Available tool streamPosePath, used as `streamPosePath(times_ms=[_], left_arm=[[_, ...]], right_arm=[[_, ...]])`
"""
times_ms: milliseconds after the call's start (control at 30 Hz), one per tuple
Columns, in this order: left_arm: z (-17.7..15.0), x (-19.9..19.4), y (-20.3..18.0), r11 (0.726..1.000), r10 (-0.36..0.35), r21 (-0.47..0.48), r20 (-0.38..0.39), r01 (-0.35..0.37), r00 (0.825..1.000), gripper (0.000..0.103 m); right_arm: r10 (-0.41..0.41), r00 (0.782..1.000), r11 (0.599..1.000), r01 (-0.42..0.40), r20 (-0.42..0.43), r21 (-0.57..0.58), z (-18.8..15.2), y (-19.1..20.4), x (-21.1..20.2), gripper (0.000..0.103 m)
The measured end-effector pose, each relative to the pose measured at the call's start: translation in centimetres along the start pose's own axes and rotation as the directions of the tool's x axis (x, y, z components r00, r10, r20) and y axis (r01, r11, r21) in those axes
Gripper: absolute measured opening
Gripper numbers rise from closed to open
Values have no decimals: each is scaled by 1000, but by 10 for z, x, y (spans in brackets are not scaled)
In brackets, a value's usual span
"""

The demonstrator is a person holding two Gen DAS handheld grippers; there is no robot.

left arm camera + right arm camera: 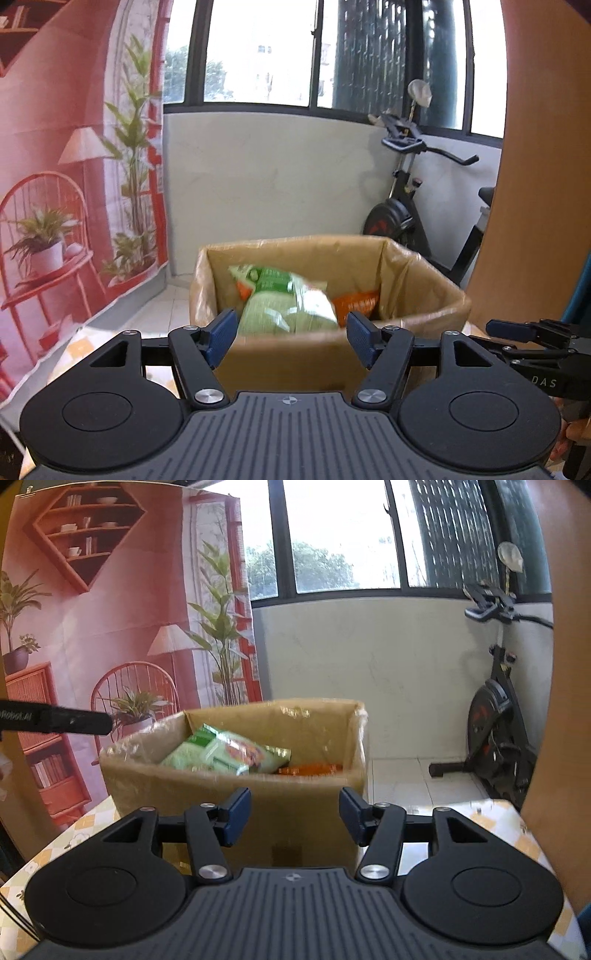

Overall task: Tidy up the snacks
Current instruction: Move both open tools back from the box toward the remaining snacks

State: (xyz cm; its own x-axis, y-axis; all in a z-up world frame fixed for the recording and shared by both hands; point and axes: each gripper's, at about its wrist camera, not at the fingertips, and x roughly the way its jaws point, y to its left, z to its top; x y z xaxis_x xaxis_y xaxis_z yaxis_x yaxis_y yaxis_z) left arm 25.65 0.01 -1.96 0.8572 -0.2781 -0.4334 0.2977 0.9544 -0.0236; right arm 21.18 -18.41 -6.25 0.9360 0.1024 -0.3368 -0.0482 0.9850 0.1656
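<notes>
I had the left gripper standing well open, its blue pads apart with nothing between them and nothing touching them. In the left wrist view the cardboard box sat just beyond the fingertips, filling the centre of the frame, its near wall showing in the gap between the pads. The green snack bags lay blurred inside the box, just above the fingertips in the picture, with an orange snack bag beside them to the right.

My right gripper was also open, a little narrower, and empty; its pads touched nothing. In the right wrist view the box lay straight ahead at mid-frame, and the green bags were heaped toward its left side, above and left of the fingertips. The box rested on a checked tablecloth. An exercise bike stood at the right edge by the window wall.
</notes>
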Motion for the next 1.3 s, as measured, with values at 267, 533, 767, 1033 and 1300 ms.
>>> streamPosePath(times_ms=[267, 533, 767, 1033, 1300], left_arm=[[-23, -7, 5, 998, 16, -66, -57, -20, 998, 71], [-35, -6, 10, 995, 36, -87, -98, -45, 994, 79], [-60, -2, 13, 992, 49, -104, -146, -65, 988, 84], [-82, 11, 18, 989, 40, -130, -188, -65, 981, 87], [-101, 24, 21, 987, 32, -146, -229, -67, 973, 87]], right_arm=[[-3, 999, 1000, 3, -53, -2, -29, 4, -9, 66], [-19, 994, 1000, 20, -108, 9, -51, 4, -7, 81], [-32, 988, 999, 34, -154, 7, -66, -1, -1, 90], [-17, 974, 1000, 22, -228, 20, -84, -11, 13, 100], [-20, 942, 1000, 19, -336, -5, -109, -11, 42, 103]])
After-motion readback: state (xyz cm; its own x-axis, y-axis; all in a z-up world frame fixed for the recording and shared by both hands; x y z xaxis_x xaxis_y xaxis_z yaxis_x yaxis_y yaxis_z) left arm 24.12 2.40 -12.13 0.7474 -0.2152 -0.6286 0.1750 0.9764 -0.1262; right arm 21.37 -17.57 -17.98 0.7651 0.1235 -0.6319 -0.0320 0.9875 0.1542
